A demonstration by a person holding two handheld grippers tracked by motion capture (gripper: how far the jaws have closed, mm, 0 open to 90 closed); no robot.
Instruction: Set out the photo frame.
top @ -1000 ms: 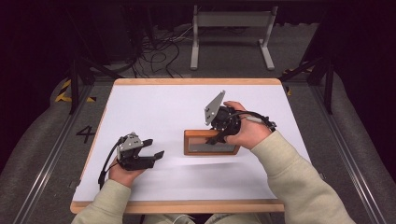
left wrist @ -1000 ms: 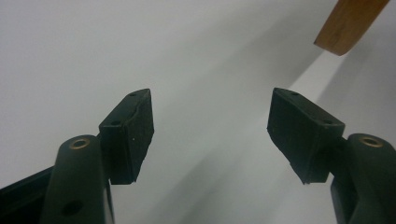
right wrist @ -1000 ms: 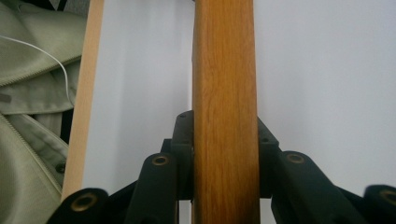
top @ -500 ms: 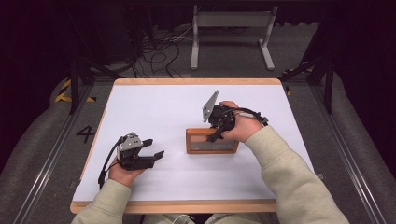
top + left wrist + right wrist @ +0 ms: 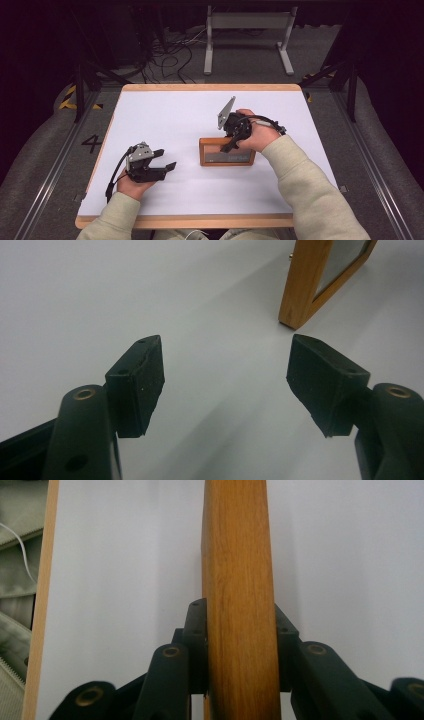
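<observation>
Lowered frame on white tabletop

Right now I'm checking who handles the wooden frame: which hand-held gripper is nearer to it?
Right. The right hand-held gripper is clamped on the wooden frame's edge. The left hand-held gripper rests open on the table, apart from the frame, off to its left.
</observation>
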